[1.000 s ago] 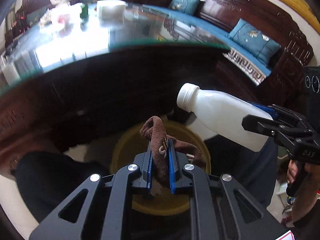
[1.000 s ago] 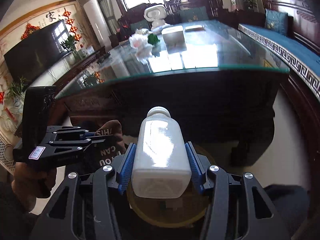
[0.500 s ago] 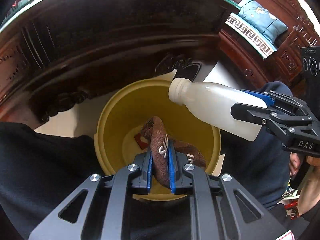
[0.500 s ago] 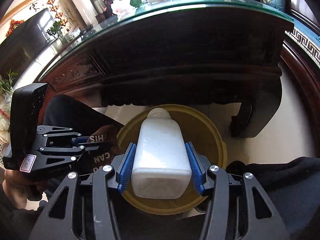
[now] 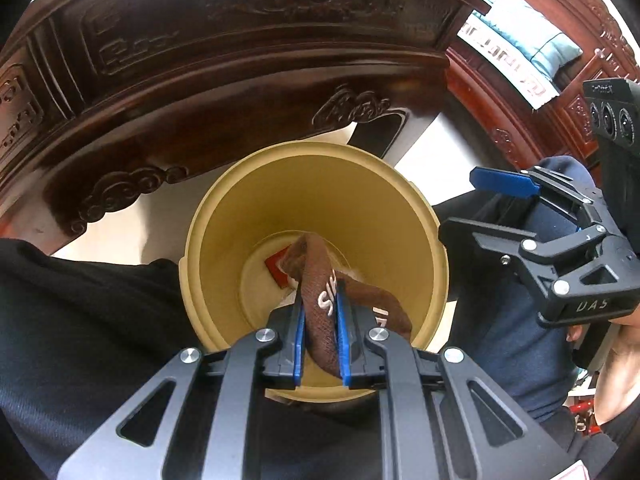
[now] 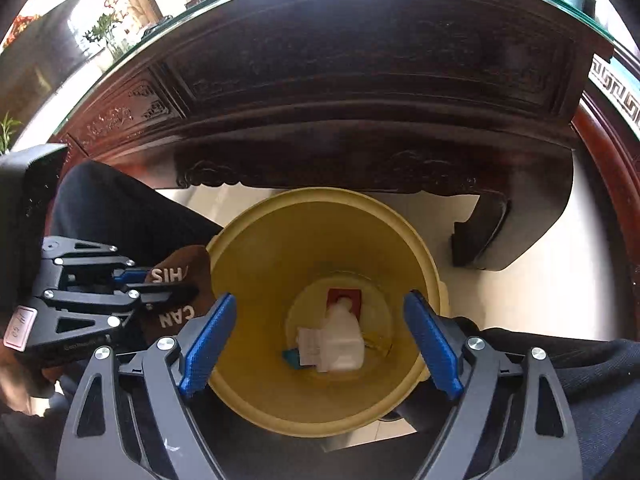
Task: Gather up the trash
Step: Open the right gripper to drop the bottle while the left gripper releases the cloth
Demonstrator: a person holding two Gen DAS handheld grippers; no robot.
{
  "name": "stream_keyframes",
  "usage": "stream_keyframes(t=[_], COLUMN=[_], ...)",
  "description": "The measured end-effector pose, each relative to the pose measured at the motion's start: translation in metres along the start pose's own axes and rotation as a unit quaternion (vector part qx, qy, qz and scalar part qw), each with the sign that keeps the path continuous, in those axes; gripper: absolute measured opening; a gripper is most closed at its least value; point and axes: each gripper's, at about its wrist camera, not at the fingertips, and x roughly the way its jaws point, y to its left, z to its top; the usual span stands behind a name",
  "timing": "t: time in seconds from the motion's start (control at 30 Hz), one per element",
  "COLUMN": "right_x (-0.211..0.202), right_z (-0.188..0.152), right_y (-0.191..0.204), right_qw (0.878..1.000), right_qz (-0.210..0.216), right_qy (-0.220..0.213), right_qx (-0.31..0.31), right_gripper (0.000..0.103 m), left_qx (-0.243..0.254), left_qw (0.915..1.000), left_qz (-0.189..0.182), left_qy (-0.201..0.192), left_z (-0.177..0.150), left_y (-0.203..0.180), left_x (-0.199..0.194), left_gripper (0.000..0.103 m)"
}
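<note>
Dropping trash: my right gripper (image 6: 320,344) gapes empty over the yellow bin (image 6: 432,268), white bottle (image 6: 342,344) lying below my fingers. My left gripper (image 5: 320,312) clamps the brown wrapper (image 5: 318,280) above the bin; I judge spreading those fingers comes next.

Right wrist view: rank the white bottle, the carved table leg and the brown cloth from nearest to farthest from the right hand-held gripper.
1. White bottle, below, in the yellow bin.
2. Brown cloth, left, at the rim.
3. Carved table leg, upper right.
</note>
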Motion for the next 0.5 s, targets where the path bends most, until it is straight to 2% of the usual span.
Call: stream_keyframes(t=[0.5], right_x=[-0.020], right_z=[-0.002], right_y=[-0.009], right_qw=[1.000], right_qz=[-0.022], right_qy=[-0.014], right_qx=[-0.011], right_gripper=[0.081], left_qx=[0.021], left_qw=[0.9998], left_qz=[-0.003], left_qy=[0.007], left_z=[0.008], left_y=[-0.012], left_x=[0.009], left_gripper=[0.014])
